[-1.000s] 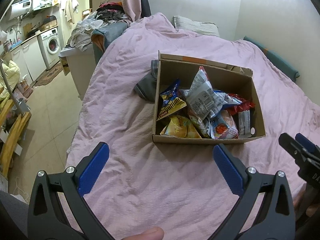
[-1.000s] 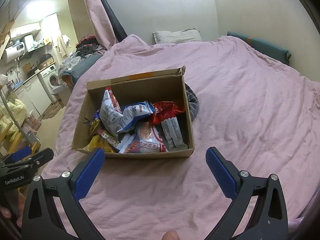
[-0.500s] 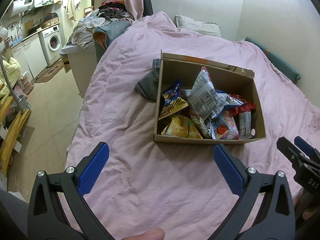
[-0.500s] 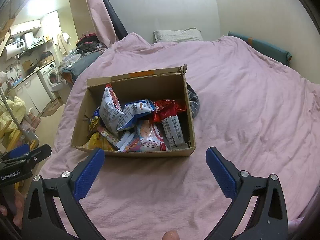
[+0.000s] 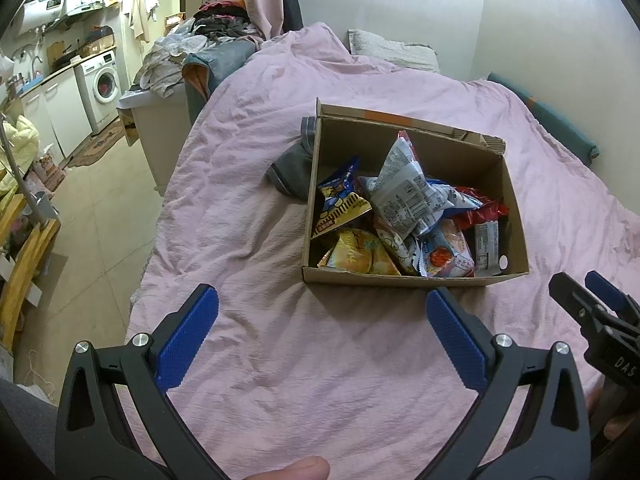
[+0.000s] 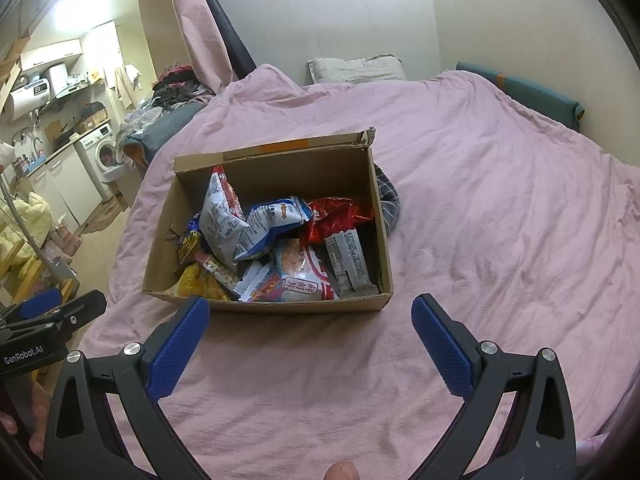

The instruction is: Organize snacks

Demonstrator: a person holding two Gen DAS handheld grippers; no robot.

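While both tools (image 5: 322, 334) (image 6: 310, 334) gape empty, the snack box (image 6: 264, 306) lies long-axis crosswise, mouth upward.

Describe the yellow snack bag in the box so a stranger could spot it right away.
On the pink bedspread sits an open cardboard box of snack packets. The yellow snack bag lies flat in its near left corner. It is the only all-yellow packet, below a blue-and-yellow one.
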